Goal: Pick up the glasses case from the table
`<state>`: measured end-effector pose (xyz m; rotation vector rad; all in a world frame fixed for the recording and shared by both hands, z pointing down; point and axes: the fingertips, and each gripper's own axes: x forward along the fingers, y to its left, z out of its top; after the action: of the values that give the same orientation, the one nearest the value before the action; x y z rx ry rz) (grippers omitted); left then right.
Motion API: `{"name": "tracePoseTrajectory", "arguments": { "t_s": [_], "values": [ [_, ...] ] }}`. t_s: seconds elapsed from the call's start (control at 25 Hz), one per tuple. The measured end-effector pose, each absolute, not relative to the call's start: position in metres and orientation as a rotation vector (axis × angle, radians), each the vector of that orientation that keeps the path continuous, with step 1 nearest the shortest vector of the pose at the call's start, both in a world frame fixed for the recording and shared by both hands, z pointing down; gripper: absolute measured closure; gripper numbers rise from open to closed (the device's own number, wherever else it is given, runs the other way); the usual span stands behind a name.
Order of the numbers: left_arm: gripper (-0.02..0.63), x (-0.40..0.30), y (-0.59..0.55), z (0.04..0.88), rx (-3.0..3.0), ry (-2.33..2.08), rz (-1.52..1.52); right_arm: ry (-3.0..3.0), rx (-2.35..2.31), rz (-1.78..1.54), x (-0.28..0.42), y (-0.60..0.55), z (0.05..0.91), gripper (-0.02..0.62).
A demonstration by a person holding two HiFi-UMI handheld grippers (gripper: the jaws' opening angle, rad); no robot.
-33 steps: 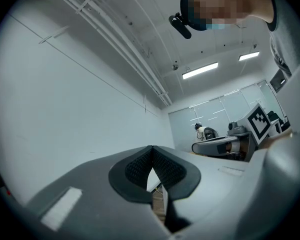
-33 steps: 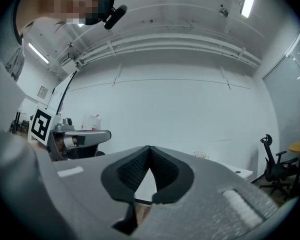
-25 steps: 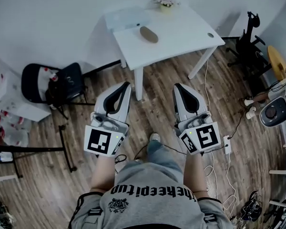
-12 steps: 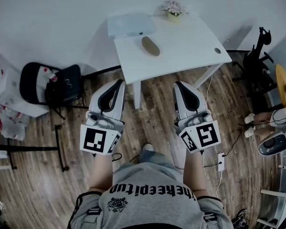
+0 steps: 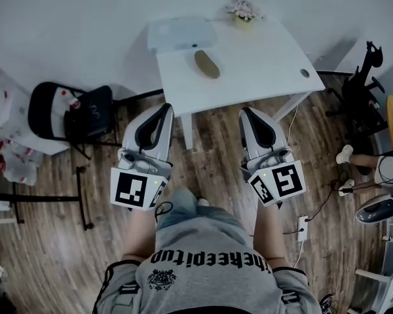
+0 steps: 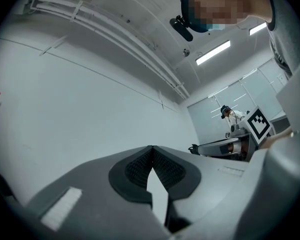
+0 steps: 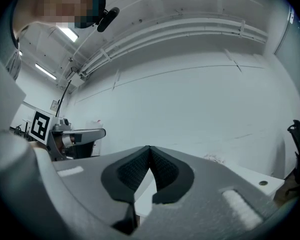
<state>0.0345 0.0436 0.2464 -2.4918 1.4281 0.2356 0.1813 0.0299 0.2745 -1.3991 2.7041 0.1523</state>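
Note:
A brown oval glasses case lies on the white table in the head view, near the table's left side. My left gripper and right gripper are held side by side over the wooden floor, short of the table's front edge, pointing toward it. Both are shut and hold nothing. In the left gripper view the left gripper has its tips meeting, with only a bare wall beyond. The right gripper also has its tips touching, with the table's corner at the right. The case shows in neither gripper view.
A pale translucent box and a small pot of flowers stand at the table's far edge. A black chair and white bags are at the left, a black stand at the right, a power strip on the floor.
The table has come lower and nearer in the head view. Both grippers have moved forward toward its front edge, still shut and side by side.

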Motion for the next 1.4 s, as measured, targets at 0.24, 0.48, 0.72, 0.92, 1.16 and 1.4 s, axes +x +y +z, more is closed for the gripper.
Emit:
{"name": "tracePoseTrajectory", "arguments": {
  "t_s": [0.24,0.48,0.72,0.92,1.16,1.4],
  "values": [
    [0.588,0.031,0.015,0.246,-2.500,1.434,0.240,2.715,-1.420,0.126,0.181,0.004,0.281,0.594],
    [0.588,0.024,-0.023,0.247,-2.524,1.399,0.238,2.680,-1.471,0.094,0.176,-0.034,0.282,0.592],
    [0.588,-0.004,-0.074,0.248,-2.548,1.383,0.247,2.662,-1.520,0.076,0.154,-0.083,0.284,0.593],
    [0.588,-0.025,-0.116,0.244,-2.565,1.358,0.256,2.647,-1.564,0.069,0.135,-0.122,0.283,0.594],
    [0.588,-0.048,-0.159,0.246,-2.597,1.311,0.268,2.633,-1.623,0.054,0.112,-0.162,0.290,0.592],
    [0.588,-0.064,-0.186,0.250,-2.621,1.264,0.257,2.625,-1.666,0.014,0.095,-0.192,0.299,0.592]
  ]
}}
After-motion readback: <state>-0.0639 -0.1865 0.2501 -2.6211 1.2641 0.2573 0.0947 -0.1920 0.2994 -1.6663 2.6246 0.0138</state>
